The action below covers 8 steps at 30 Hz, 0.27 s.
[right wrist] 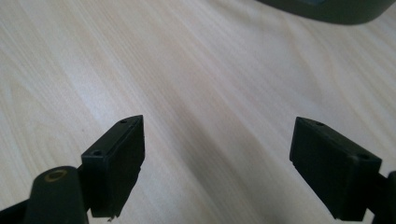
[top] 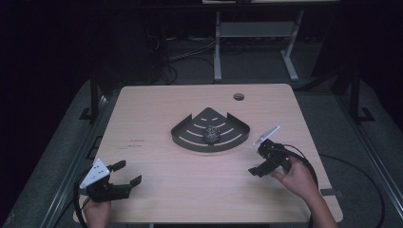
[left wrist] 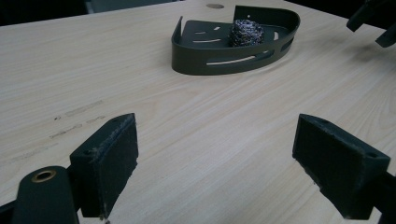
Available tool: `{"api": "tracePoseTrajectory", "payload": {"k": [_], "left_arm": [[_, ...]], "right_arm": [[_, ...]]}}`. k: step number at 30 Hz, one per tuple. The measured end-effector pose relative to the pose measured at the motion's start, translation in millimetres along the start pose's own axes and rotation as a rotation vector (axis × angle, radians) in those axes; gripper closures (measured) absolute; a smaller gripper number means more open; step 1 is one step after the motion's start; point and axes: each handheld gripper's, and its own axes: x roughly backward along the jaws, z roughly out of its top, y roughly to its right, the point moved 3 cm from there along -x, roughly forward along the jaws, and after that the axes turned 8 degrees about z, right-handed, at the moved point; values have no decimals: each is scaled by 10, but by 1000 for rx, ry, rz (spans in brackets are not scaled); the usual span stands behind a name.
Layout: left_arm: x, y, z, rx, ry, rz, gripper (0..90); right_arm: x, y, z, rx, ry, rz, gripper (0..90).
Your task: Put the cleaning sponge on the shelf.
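A dark, fan-shaped metal tray (top: pixel 187 137) with slotted walls sits in the middle of the wooden table (top: pixel 157 109). A grey steel-wool scrubber (top: pixel 211 134) lies inside it, also seen in the left gripper view as a scrubber (left wrist: pixel 246 31) in the tray (left wrist: pixel 201 58). My left gripper (top: pixel 129 173) rests near the front left corner, open and empty, pointing toward the tray. My right gripper (top: pixel 256 159) hovers just right of the tray, open, with bare table between its jaws. The tray's rim (right wrist: pixel 327 9) shows at the top of the right gripper view.
A round cable hole (top: pixel 238 97) is at the table's far right. Cables (top: pixel 328 161) trail from both grippers. The other gripper's jaws (left wrist: pixel 373 21) appear at the left gripper view's top right. Dark floor and a desk frame (top: pixel 217 47) lie beyond the table.
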Motion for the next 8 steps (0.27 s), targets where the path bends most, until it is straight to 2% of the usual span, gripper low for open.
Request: {"api": "tracePoseTrajectory", "payload": {"k": [8], "left_arm": [[-11,-5,0,-2,1,-3,137]], "right_arm": [[5,-45,-168,-11,34,19,174]]}}
